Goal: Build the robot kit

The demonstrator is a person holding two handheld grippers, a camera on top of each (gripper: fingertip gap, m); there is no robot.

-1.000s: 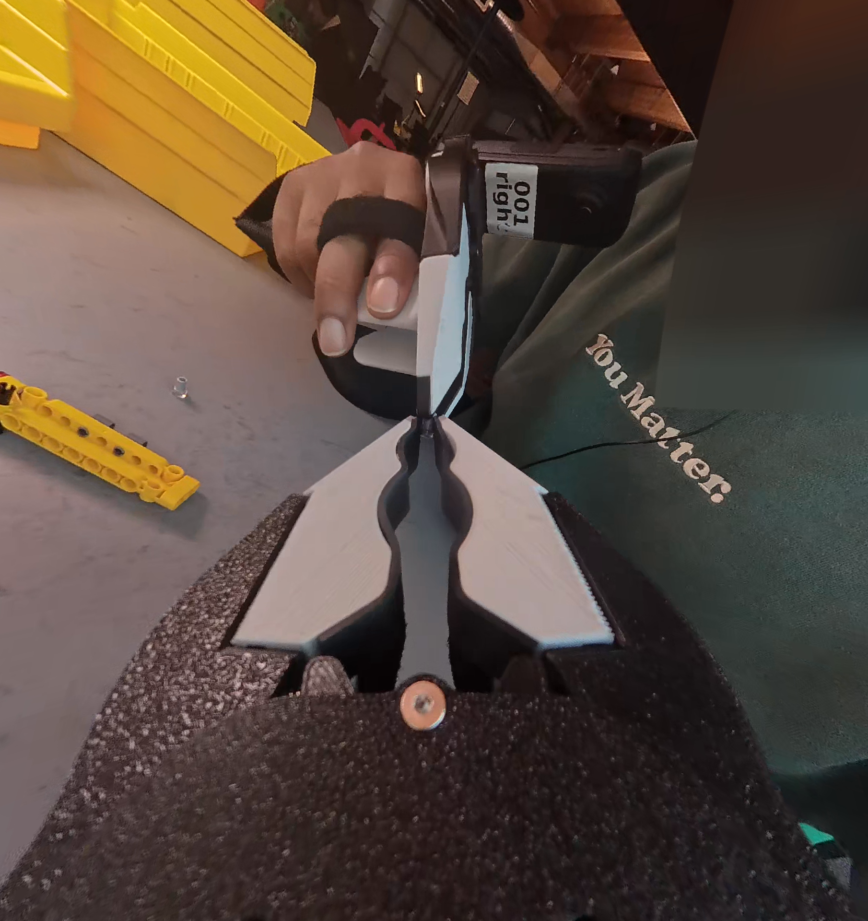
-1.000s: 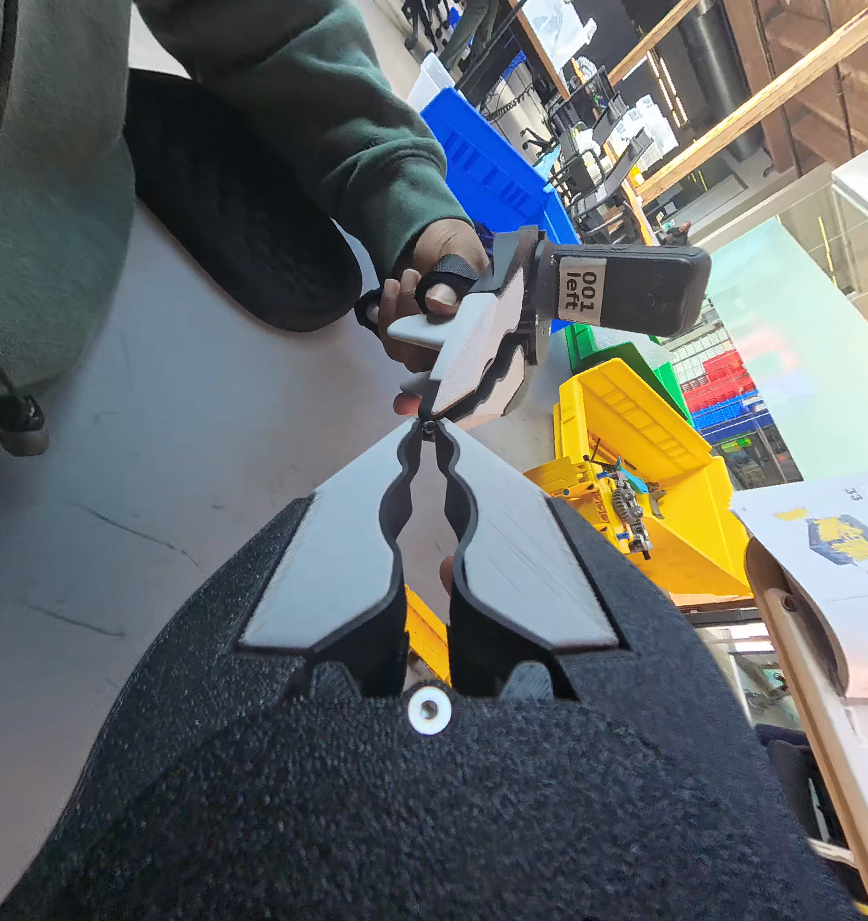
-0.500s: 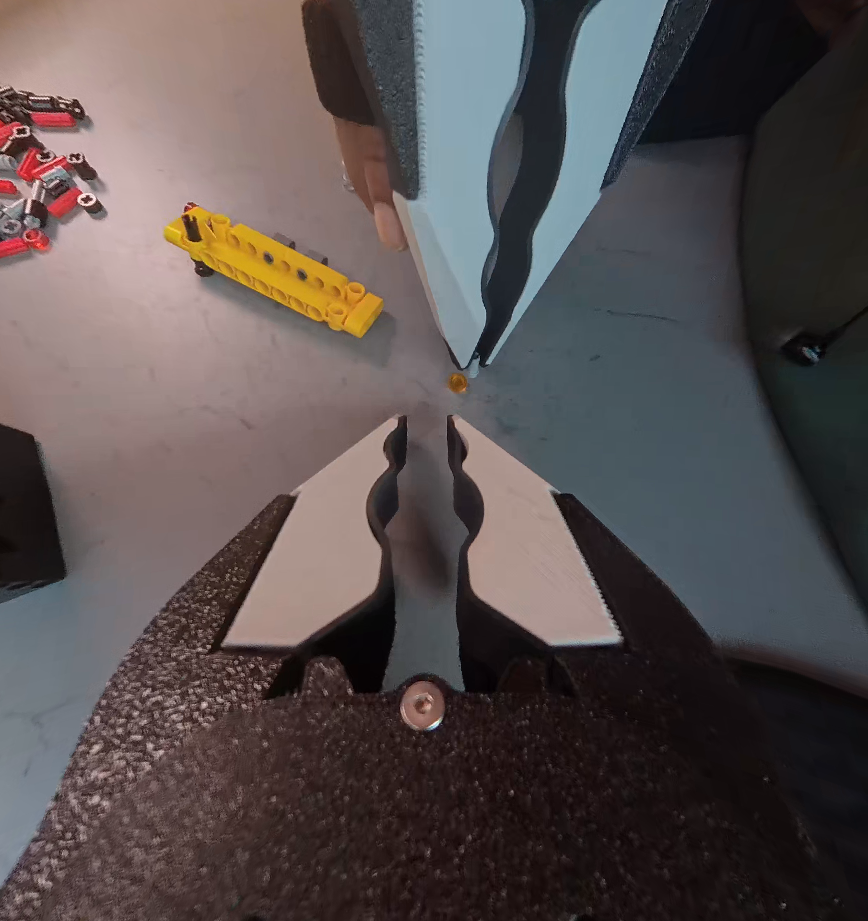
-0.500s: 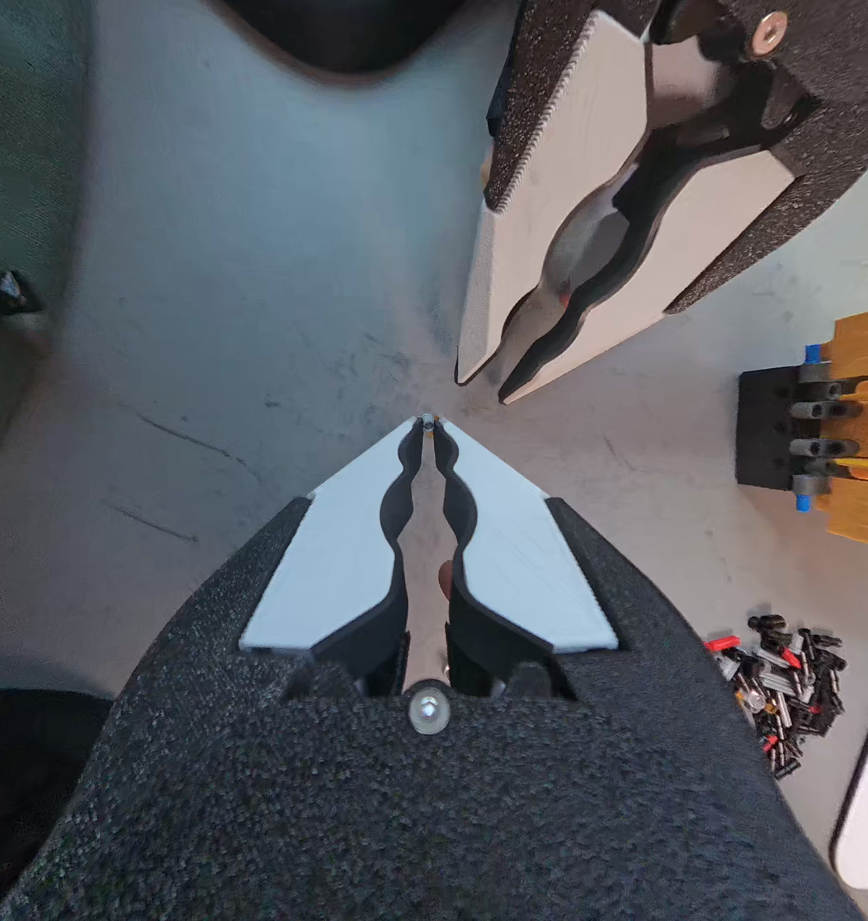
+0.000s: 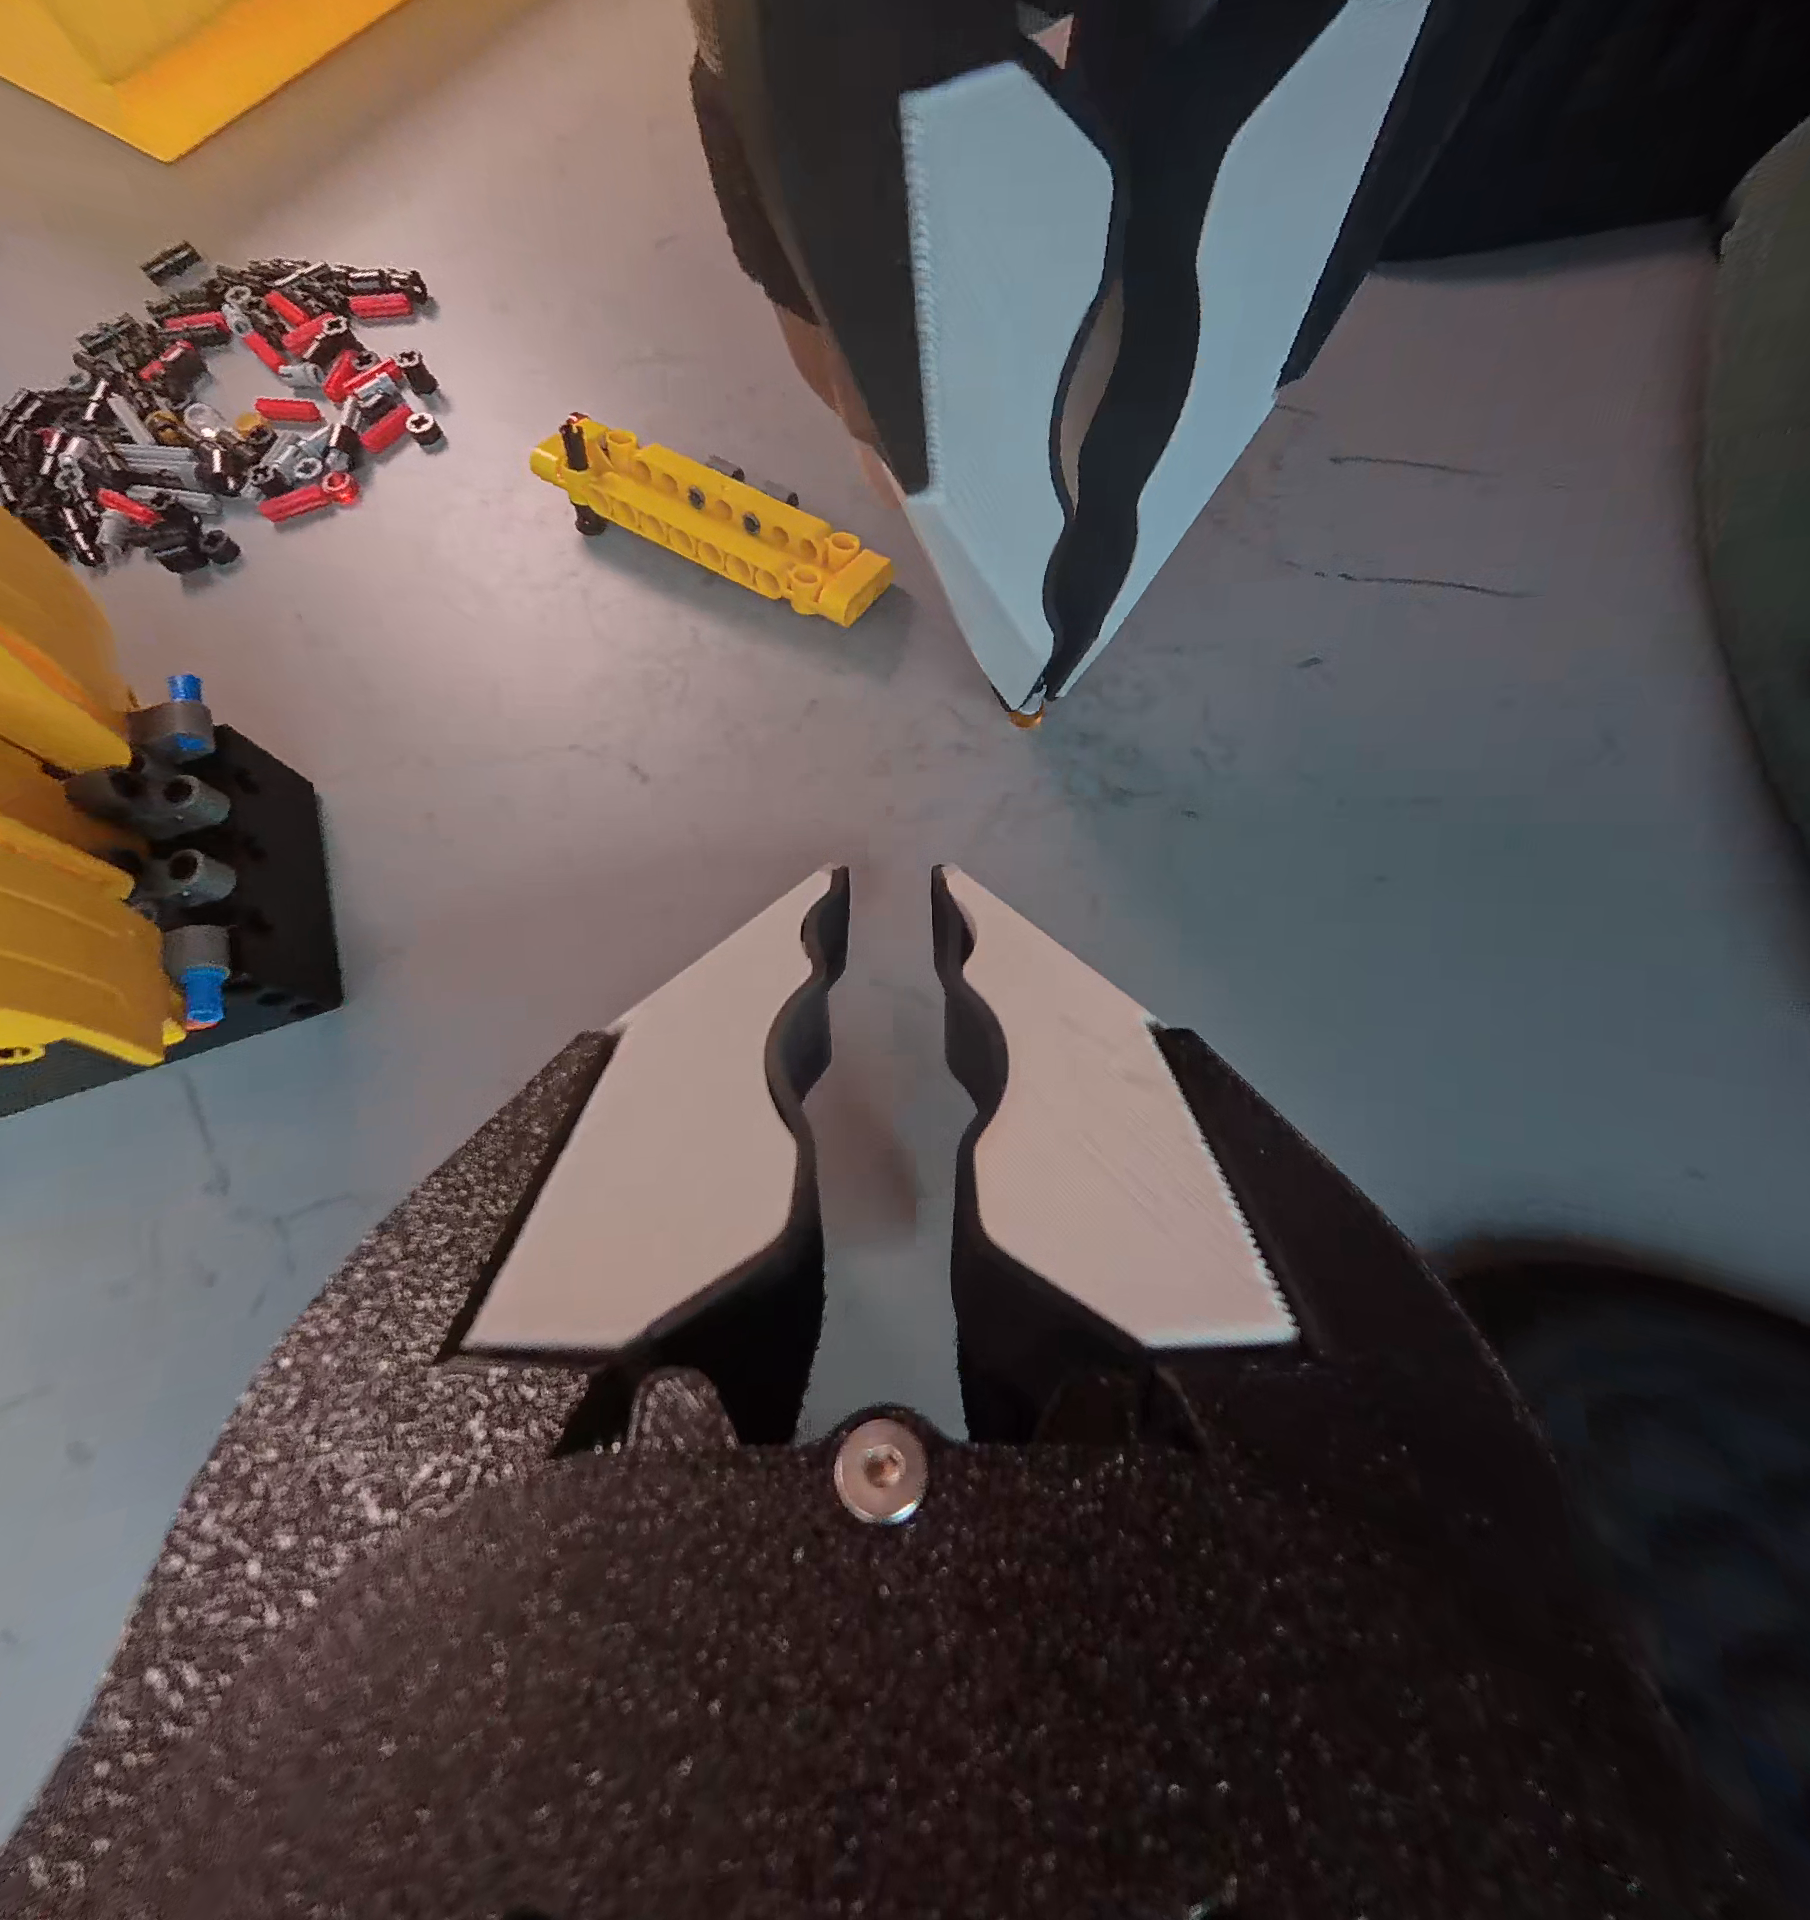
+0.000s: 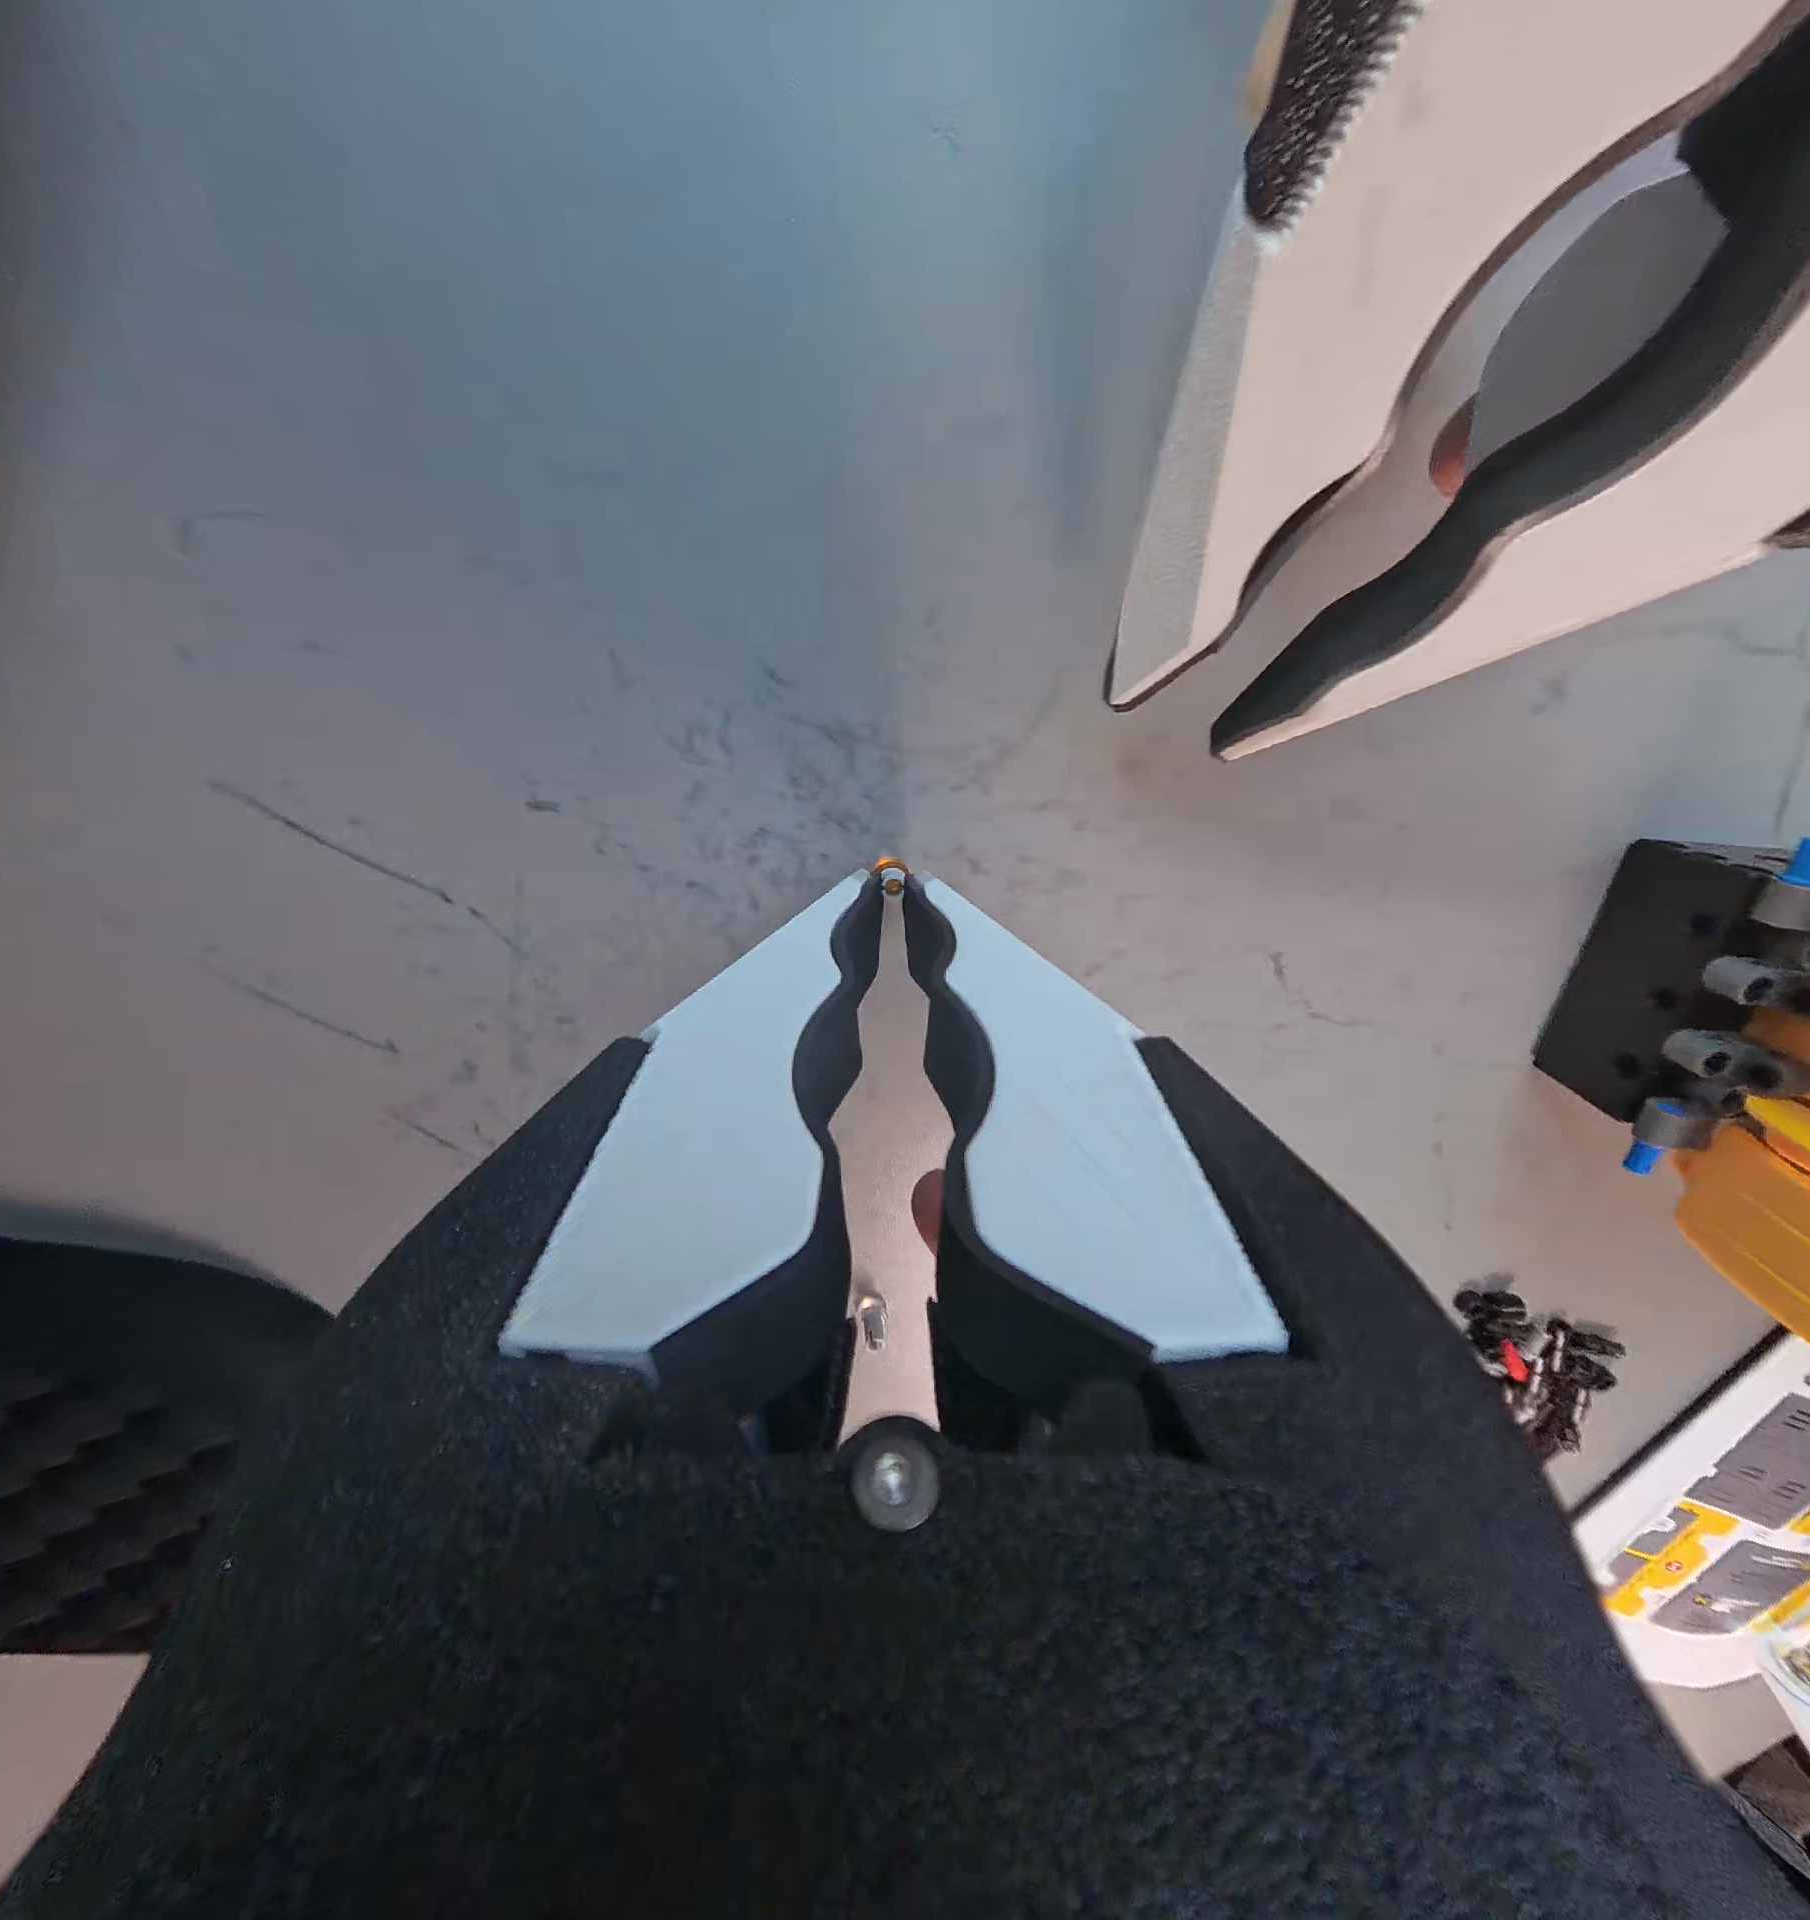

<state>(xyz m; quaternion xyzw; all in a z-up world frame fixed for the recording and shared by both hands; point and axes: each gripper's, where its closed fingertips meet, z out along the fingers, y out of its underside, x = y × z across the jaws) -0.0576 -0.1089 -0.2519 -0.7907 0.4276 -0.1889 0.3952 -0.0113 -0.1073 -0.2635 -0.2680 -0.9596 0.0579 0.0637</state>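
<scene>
The right gripper point(image 6: 890, 883) is pinching a tiny round orange stud point(image 6: 890, 871) at the very tips of its jaws, which are drawn in on it so that only a sliver of the piece is showing — a small translucent amber button with a pale rim. In the left wrist view the same stud point(image 5: 1027, 716) is sitting just under the right gripper's point(image 5: 1036, 686) pointed tips, right down at the grey table point(image 5: 1400, 831); whether it is touching the surface is hard to tell.

The left gripper point(image 5: 888, 878) is hanging near it with its jaws parted and nothing between them, a clear strip of table showing through the gap. From the right wrist view it is coming in from the far right, its tips point(image 6: 1171, 707) apart from the stud.

Farther left on the table a yellow holed beam point(image 5: 714, 520) with small black pins is lying flat. Beyond it a heap of red, black and grey pins point(image 5: 226, 405) is spreading over the surface. At the left edge a black block point(image 5: 267, 873) is carrying grey connectors with blue ends, joined to a yellow built model point(image 5: 28, 831). In the right wrist view a printed instruction booklet point(image 6: 1742, 1507) is lying at the near right — partly cut off by the frame.
</scene>
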